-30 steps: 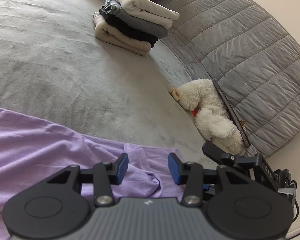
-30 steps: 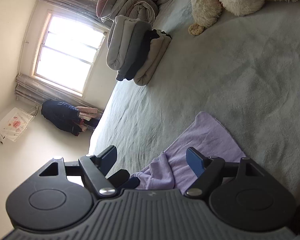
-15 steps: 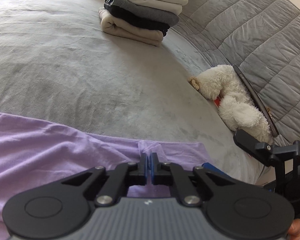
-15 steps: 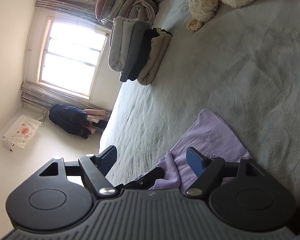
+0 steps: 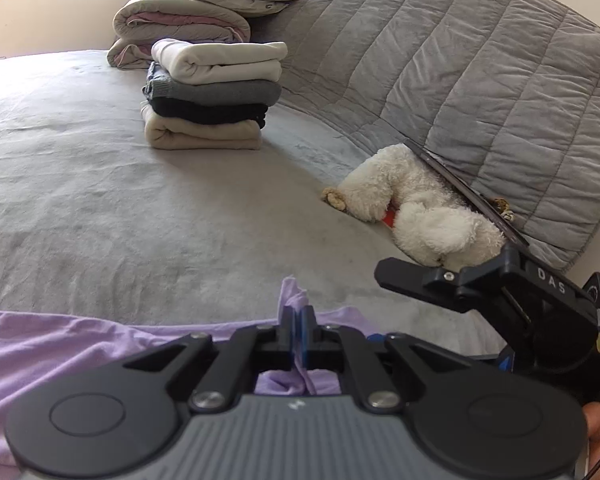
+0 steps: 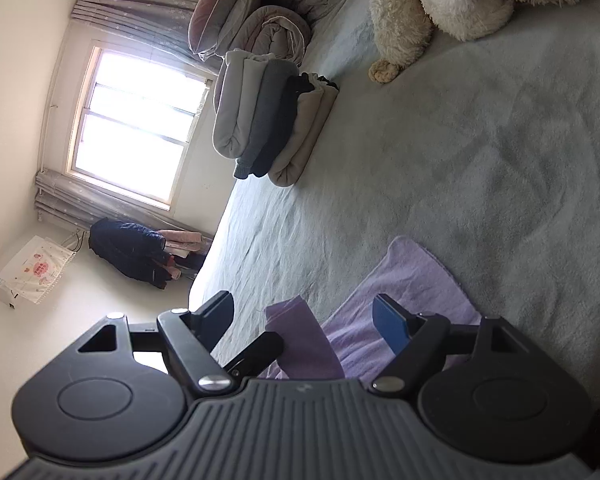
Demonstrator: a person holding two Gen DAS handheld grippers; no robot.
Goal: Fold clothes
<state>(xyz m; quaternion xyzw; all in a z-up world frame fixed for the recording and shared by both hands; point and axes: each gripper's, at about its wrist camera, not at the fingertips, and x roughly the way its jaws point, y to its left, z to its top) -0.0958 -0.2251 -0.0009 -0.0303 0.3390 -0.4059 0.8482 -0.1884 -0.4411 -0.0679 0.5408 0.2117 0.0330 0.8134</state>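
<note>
bed [image 5: 100, 216]: bare grey expanse 9–12 o'clock | folded stack [image 5: 212, 96] 11 o'clock | left gripper [image 5: 299, 334] pinching lilac garment [image 5: 60, 344], wrinkled | right gripper [image 6: 304, 320] fingers spread, holding nothing

The left gripper [image 5: 299, 332] was built of matte black linkage arms fastened with silver screws, set on a ribbed grey housing with blue pads [image 5: 309, 334]. The right gripper [image 6: 304, 316] was made alike; white letters "DAS" and a yellow handwritten sticker were borne on its side.
</note>
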